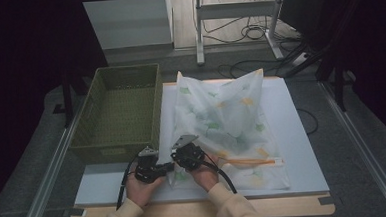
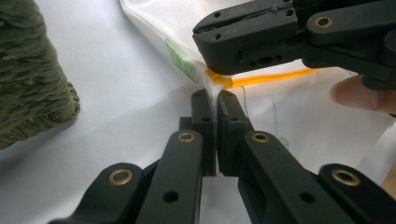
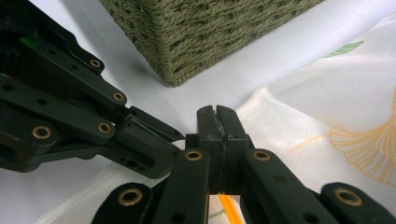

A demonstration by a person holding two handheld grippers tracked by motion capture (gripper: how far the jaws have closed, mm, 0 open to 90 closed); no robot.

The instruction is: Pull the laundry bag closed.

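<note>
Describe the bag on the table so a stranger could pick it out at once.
Start at the white board on the table, with the green woven basket along its left side. Right of that basket lies the bag, white and see-through, printed with green and orange leaves. An orange zip strip runs near its front edge, and the left gripper and right gripper pinch its near left corner.

White tabletop (image 1: 303,148) w/ wooden strip along near edge, tape tabs at both near corners. Directly on it: olive woven basket (image 1: 121,112) at far-left corner, reaching approx. halfway toward near edge; sheer white drawstring bag (image 1: 227,126) w/ green & yellow leaf print and orange cord, spread from far edge down to near edge, just beside basket.
</note>
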